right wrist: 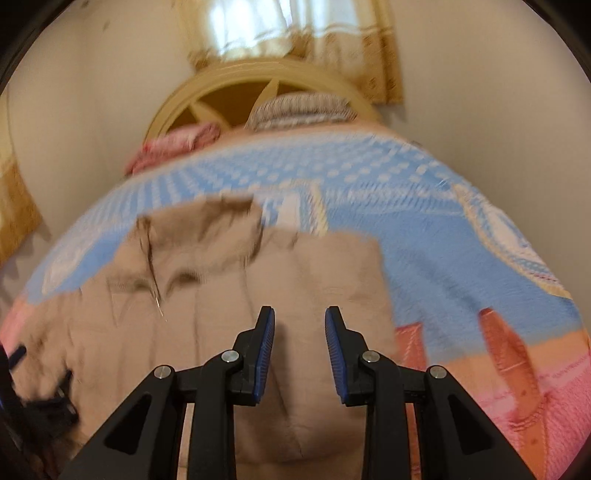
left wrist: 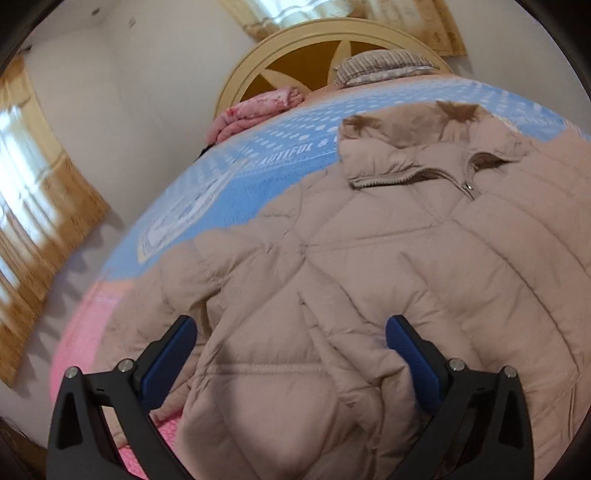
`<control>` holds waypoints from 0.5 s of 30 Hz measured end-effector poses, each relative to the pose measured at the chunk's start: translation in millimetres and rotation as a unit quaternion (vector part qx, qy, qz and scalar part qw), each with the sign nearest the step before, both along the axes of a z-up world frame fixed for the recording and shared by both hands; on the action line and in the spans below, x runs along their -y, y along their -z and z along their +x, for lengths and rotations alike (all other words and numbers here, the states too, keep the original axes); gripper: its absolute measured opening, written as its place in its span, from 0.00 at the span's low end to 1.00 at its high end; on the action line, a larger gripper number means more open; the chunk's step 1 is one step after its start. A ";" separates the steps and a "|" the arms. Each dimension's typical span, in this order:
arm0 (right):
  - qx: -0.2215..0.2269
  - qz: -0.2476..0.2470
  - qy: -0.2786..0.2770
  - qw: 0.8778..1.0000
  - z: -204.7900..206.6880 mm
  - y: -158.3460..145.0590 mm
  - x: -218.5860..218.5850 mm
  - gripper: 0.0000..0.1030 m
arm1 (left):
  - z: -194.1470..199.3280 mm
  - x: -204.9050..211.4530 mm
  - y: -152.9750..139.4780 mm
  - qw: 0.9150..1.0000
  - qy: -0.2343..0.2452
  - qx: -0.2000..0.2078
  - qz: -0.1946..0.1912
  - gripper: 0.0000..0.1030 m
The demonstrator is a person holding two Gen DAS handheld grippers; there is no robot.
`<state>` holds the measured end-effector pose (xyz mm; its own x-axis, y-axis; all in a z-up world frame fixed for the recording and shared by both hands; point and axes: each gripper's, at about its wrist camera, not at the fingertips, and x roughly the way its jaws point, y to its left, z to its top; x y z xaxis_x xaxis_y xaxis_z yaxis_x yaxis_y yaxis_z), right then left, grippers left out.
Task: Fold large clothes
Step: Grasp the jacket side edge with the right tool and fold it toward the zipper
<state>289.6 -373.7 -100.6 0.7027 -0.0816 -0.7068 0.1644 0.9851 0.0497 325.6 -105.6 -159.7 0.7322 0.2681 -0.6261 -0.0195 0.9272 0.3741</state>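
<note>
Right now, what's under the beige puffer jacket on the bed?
The puffer jacket lies on a blue and pink patterned blanket that shows around its edges. Whatever lies beneath the jacket's middle is covered.

Both fisheye views look forward along their claw fingers, from low over the foot of the bed (left wrist: 236,184) toward the headboard (left wrist: 258,55) at the top of each frame. The left wrist view sits close above the puffer jacket (left wrist: 369,258), tilted so the bed slopes from lower left to upper right. The right wrist view, blurred, faces the headboard (right wrist: 207,92) squarely. Both share jacket (right wrist: 258,288), blue bedspread (right wrist: 406,206), pillows and curtained window (right wrist: 258,33).
</note>
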 end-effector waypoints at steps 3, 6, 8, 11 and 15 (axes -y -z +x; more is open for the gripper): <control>-0.018 0.022 0.008 1.000 3.8 24.0 10.6 0.28 | 1.3 -5.4 5.4 1.000 0.001 -0.007 -0.010 1.00; -0.020 0.041 0.009 0.999 3.3 36.7 19.0 0.28 | 1.6 -7.5 8.1 1.000 0.000 -0.009 -0.029 1.00; -0.017 0.046 0.008 0.999 2.0 40.0 21.2 0.28 | 3.4 -8.2 10.1 0.999 0.001 -0.010 -0.037 1.00; -0.013 0.060 0.011 0.998 -0.4 42.0 25.8 0.27 | 3.5 -3.0 10.6 0.999 0.003 -0.010 -0.040 1.00; -0.016 0.063 0.019 0.998 -1.4 45.2 27.3 0.26 | 9.7 -2.7 12.0 0.999 0.007 -0.014 -0.047 1.00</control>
